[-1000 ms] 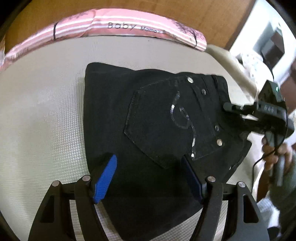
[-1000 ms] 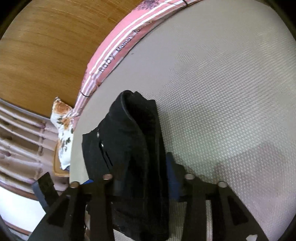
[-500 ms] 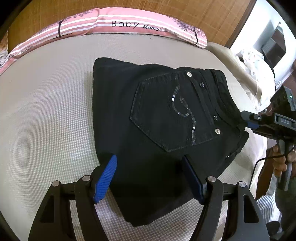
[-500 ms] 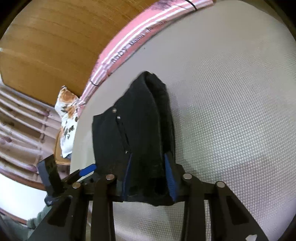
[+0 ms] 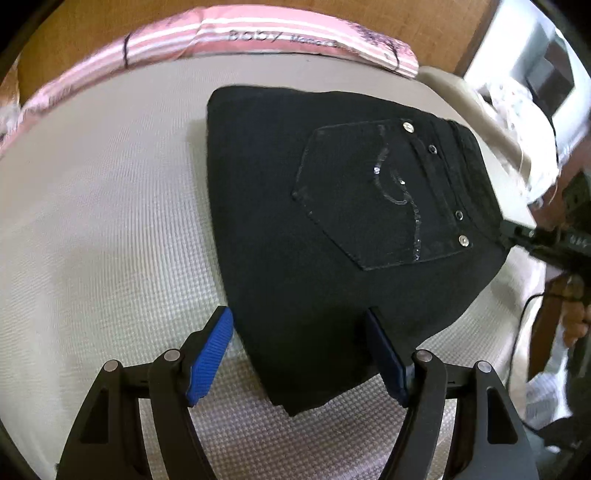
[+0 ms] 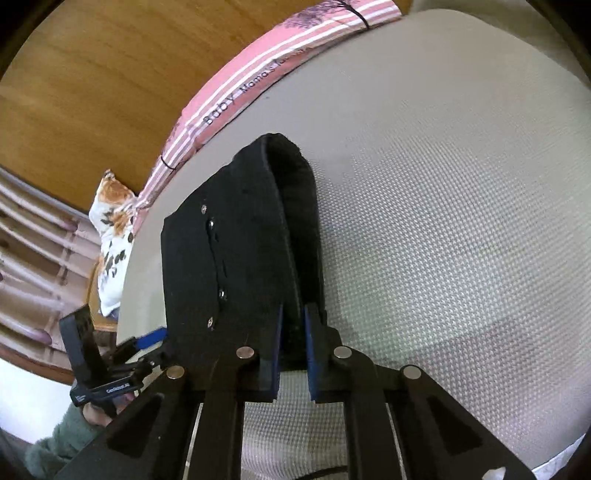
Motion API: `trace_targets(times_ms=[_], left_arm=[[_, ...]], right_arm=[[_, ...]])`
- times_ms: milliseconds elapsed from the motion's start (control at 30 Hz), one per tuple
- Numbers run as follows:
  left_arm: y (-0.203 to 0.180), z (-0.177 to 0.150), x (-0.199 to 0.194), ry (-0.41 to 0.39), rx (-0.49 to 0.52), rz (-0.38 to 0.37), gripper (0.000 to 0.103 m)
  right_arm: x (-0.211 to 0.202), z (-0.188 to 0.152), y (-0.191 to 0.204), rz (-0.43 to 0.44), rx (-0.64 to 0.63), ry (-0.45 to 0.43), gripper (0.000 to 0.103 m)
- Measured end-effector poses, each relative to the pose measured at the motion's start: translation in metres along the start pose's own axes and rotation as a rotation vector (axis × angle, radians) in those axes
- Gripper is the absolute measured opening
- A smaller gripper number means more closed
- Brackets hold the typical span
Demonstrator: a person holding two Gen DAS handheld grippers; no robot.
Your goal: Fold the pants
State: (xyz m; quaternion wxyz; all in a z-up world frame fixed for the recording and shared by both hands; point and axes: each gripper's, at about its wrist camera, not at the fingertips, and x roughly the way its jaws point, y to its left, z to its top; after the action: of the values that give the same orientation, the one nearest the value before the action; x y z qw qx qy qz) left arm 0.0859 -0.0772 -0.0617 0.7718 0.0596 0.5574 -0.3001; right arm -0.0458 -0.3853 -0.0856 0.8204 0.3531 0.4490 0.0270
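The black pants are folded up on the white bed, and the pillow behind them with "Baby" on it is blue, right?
Not quite. The pillow with "Baby" on it is pink with white stripes, not blue; the left wrist view shows it. The black pants are indeed folded on the white bed.

The folded pants [image 5: 332,229] lie on the mattress [image 5: 92,221], which serves as the reference surface. A long bolster [image 5: 258,37] lies along the far edge of the mattress, behind the pants and apart from them. In the left wrist view, the left gripper [image 5: 299,354] stands at the near edge of the pants, its fingers on either side of the near corner. The right gripper [image 6: 293,332] is at the right-hand edge of the pants, with that edge between its fingers.
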Motion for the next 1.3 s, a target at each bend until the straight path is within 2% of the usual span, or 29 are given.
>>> trace_targets(times_ms=[67,200,333,567,833,1000,1100,1167,1300], left_arm=[[0.006,-0.001,0.002,0.009,-0.037,-0.024,0.074],[0.0,-0.002,0.002,-0.004,-0.019,0.005,0.074],[-0.003,-0.001,0.001,-0.01,-0.024,0.024,0.074],[-0.013,-0.002,0.0,-0.032,0.007,0.088,0.075],[-0.022,-0.004,-0.007,-0.065,0.035,0.157,0.075],[-0.022,-0.004,-0.013,-0.095,0.04,0.206,0.075],[-0.019,-0.002,-0.018,-0.117,0.033,0.229,0.075],[-0.013,0.0,-0.022,-0.128,0.012,0.216,0.075],[0.009,0.005,-0.026,-0.124,-0.082,0.121,0.075]], right_arm=[[0.001,0.001,0.002,-0.009,-0.008,0.003,0.009],[0.001,0.002,0.008,-0.032,-0.026,0.005,0.01],[-0.001,0.003,0.01,-0.06,-0.029,-0.004,0.019],[-0.002,0.006,0.023,-0.122,-0.062,-0.017,0.024],[-0.003,0.011,0.03,-0.164,-0.071,-0.019,0.048],[-0.004,0.016,0.036,-0.186,-0.1,-0.02,0.051],[-0.004,0.02,0.036,-0.193,-0.114,-0.016,0.058],[-0.002,0.023,0.035,-0.201,-0.123,-0.011,0.061],[0.004,0.03,0.03,-0.19,-0.122,0.01,0.061]])
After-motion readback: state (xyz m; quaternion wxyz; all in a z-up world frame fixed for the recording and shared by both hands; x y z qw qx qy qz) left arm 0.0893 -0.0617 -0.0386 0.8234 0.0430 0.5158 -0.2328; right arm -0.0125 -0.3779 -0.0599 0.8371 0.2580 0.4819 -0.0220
